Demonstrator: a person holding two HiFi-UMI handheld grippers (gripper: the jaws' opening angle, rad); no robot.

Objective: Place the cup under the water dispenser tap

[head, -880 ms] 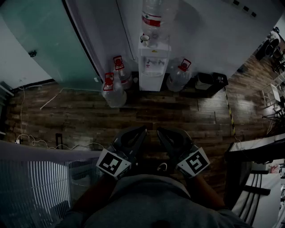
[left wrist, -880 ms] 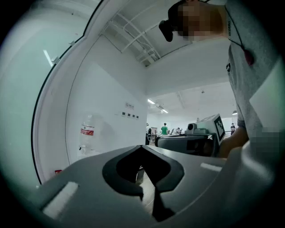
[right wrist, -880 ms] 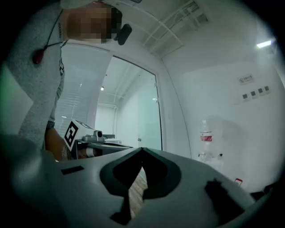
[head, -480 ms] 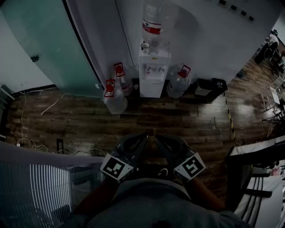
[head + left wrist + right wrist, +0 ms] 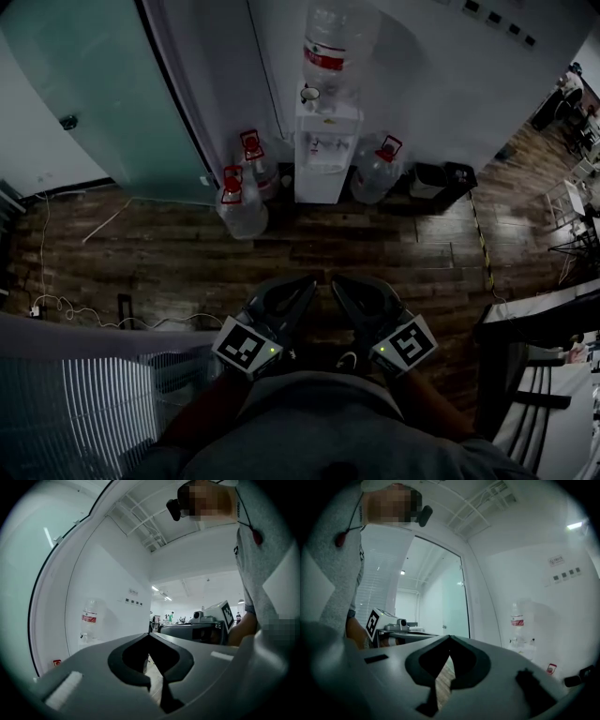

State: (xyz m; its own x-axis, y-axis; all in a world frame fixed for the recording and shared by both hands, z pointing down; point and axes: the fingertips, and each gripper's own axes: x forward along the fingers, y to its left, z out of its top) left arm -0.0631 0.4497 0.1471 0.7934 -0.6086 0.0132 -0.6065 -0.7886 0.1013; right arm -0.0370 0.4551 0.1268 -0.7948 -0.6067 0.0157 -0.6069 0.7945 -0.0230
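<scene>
- Standing well back from the tall white water dispenser [image 5: 323,164] at the far wall, with a stretch of dark wooden floor [image 5: 375,246] between.
- Holds the left gripper [image 5: 306,281] and the right gripper [image 5: 338,281] level, side by side and close to the body, with both pairs of fingers closed tip to tip and gripping nothing.
- Shows the small white cup [image 5: 308,94] on top of the dispenser, just beside the neck of the large clear upturned bottle with a red label [image 5: 337,42], not yet under the taps [image 5: 323,142].
- Calls for opening the fingers before any grasp; risks pushing the cup off the top if reached with the fingers shut.
- Risks striking the bottle on the way in, given so little room on that side of the cup.
- Risks tilting or dropping the cup while lowering it from the top to the tap recess, likely a tight spot, though too small here to judge.
- Risks catching a foot on the clear water jugs with red handles: two left of the dispenser's base [image 5: 244,199] and one right of it [image 5: 377,173], all just beside it.
- Leaves aside a dark bin [image 5: 431,178] further right, a frosted teal glass door [image 5: 103,84] to the left and a thin pale cable [image 5: 89,302] on the floor well off to the left, none of them across the straight path.
</scene>
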